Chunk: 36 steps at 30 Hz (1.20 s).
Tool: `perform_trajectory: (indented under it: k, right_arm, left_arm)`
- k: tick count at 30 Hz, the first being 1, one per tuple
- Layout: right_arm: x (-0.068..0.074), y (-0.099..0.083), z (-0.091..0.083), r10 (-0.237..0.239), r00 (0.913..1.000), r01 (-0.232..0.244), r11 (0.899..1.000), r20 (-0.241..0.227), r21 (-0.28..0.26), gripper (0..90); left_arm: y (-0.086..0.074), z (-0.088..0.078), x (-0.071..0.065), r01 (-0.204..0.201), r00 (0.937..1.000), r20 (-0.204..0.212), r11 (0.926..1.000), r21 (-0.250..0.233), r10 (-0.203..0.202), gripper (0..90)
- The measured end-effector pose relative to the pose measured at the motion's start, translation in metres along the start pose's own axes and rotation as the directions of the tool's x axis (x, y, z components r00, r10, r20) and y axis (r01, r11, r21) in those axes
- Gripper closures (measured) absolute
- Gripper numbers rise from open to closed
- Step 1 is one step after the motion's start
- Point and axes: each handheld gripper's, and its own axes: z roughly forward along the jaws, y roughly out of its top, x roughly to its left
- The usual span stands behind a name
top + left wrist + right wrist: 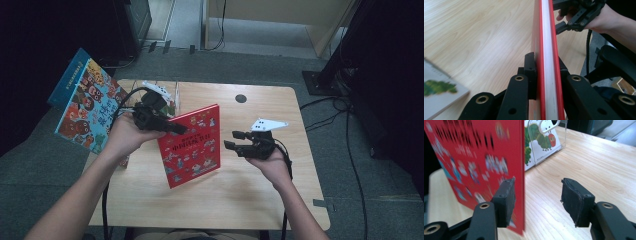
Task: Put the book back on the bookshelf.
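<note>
A blue picture book (85, 102) overhangs the table's (260, 195) left edge; caterpillar books (541, 141) stand, seemingly in a clear holder.

The left gripper (547, 75) clamps a red-covered book (547, 37) edge-on between its black jaws above the wooden table (479, 37), while a hand (604, 20) holding the right gripper (560, 18) hovers beyond, another book (439, 97) lower left.

A dim lab or studio was suggested: grey carpet (380, 210), cables (350, 150) and dark stands (335, 65) were seen beyond the surface (260, 200).
</note>
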Motion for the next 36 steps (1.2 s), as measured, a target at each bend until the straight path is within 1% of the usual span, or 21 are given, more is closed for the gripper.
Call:
perform_trajectory:
  k: [2, 3, 5, 7, 10, 12, 13, 15, 16, 17, 18, 20, 21, 23, 25, 26, 29, 31, 32, 33, 36]
  right_arm:
    - [0.002, -0.01, 0.004, -0.027, 0.9996, 0.027, 1.0, 0.012, 0.004, 44.2]
    - [0.002, -0.014, 0.006, -0.019, 0.9997, 0.019, 1.0, 0.013, 0.019, 44.0]
    - [0.002, -0.022, 0.01, -0.014, 0.9998, 0.013, 0.999, 0.013, 0.034, 43.9]
    - [0.002, -0.029, 0.014, -0.01, 0.9997, 0.009, 0.998, 0.024, 0.058, 43.6]
    - [0.001, -0.04, 0.02, -0.011, 0.9993, 0.008, 0.997, 0.036, 0.072, 43.0]
    - [0.0, -0.049, 0.024, -0.001, 0.999, -0.003, 0.997, 0.045, 0.074, 42.3]
    - [-0.001, -0.052, 0.026, 0.005, 0.999, -0.009, 0.996, 0.045, 0.09, 41.8]
    - [-0.001, -0.06, 0.031, 0.023, 0.9985, -0.027, 0.995, 0.049, 0.093, 39.7]
    - [-0.001, -0.063, 0.033, 0.026, 0.998, -0.032, 0.994, 0.057, 0.101, 39.6]
    - [0.0, -0.065, 0.036, 0.028, 0.9977, -0.036, 0.992, 0.061, 0.124, 39.0]
    - [-0.001, -0.068, 0.04, 0.024, 0.9976, -0.034, 0.988, 0.065, 0.148, 38.7]
    - [0.0, -0.072, 0.045, 0.007, 0.9967, -0.021, 0.984, 0.081, 0.176, 39.0]
    - [0.0, -0.074, 0.047, 0.003, 0.9962, -0.018, 0.984, 0.087, 0.176, 40.3]
    - [0.0, -0.08, 0.05, 0.003, 0.9935, -0.023, 0.985, 0.114, 0.17, 41.6]
    - [-0.001, -0.084, 0.053, 0.016, 0.9921, -0.041, 0.98, 0.124, 0.195, 41.1]
    - [-0.002, -0.086, 0.055, 0.007, 0.9916, -0.034, 0.978, 0.129, 0.205, 41.0]
    - [-0.004, -0.092, 0.057, 0.006, 0.9898, -0.037, 0.976, 0.143, 0.215, 41.1]
    - [-0.002, -0.096, 0.057, 0.001, 0.988, -0.03, 0.983, 0.155, 0.182, 41.1]
    - [0.0, -0.098, 0.057, -0.008, 0.9856, -0.022, 0.985, 0.169, 0.174, 41.6]
    - [0.002, -0.098, 0.057, -0.016, 0.9843, -0.016, 0.984, 0.176, 0.179, 41.1]
    - [0.006, -0.098, 0.059, -0.065, 0.9805, 0.028, 0.98, 0.186, 0.198, 38.5]
  left_arm:
    - [-0.004, -0.007, 0.002, 0.014, 0.9998, -0.011, 0.9999, -0.007, -0.014, 80.2]
    - [-0.005, -0.01, 0.003, 0.019, 0.9997, -0.016, 0.9998, -0.001, -0.019, 80.2]
    - [-0.009, -0.017, 0.005, 0.025, 0.9993, -0.026, 0.9996, -0.009, -0.025, 80.2]
    - [-0.013, -0.023, 0.006, 0.037, 0.9986, -0.038, 0.9992, -0.015, -0.038, 80.1]
    - [-0.019, -0.032, 0.01, 0.053, 0.9974, -0.048, 0.9985, -0.013, -0.053, 80.1]
    - [-0.023, -0.037, 0.011, 0.067, 0.996, -0.058, 0.9975, -0.02, -0.068, 80.2]
    - [-0.025, -0.039, 0.012, 0.068, 0.9955, -0.065, 0.9975, -0.019, -0.069, 80.1]
    - [-0.029, -0.043, 0.013, 0.076, 0.9943, -0.074, 0.997, -0.018, -0.077, 80.1]
    - [-0.031, -0.046, 0.014, 0.079, 0.9938, -0.076, 0.9967, -0.018, -0.08, 80.0]
    - [-0.033, -0.047, 0.015, 0.087, 0.9931, -0.077, 0.996, -0.018, -0.089, 80.0]
    - [-0.035, -0.049, 0.015, 0.092, 0.9924, -0.081, 0.9956, -0.017, -0.093, 80.1]
    - [-0.038, -0.054, 0.017, 0.102, 0.9911, -0.084, 0.9946, -0.017, -0.103, 80.1]
    - [-0.041, -0.056, 0.017, 0.105, 0.99, -0.092, 0.9943, -0.023, -0.106, 80.1]
    - [-0.045, -0.061, 0.017, 0.116, 0.9882, -0.098, 0.9929, -0.027, -0.118, 80.0]
    - [-0.049, -0.066, 0.019, 0.129, 0.9858, -0.105, 0.9913, -0.027, -0.131, 80.0]
    - [-0.051, -0.069, 0.02, 0.134, 0.9844, -0.11, 0.9903, -0.036, -0.137, 80.0]
    - [-0.058, -0.075, 0.021, 0.152, 0.9803, -0.121, 0.9874, -0.042, -0.156, 80.0]
    - [-0.062, -0.08, 0.022, 0.161, 0.9783, -0.124, 0.9858, -0.049, -0.166, 80.1]
    - [-0.064, -0.082, 0.023, 0.168, 0.9769, -0.126, 0.9846, -0.05, -0.173, 80.1]
    - [-0.066, -0.084, 0.024, 0.173, 0.9754, -0.128, 0.9831, -0.059, -0.179, 80.1]
    - [-0.073, -0.091, 0.027, 0.191, 0.9702, -0.138, 0.9788, -0.075, -0.199, 80.1]
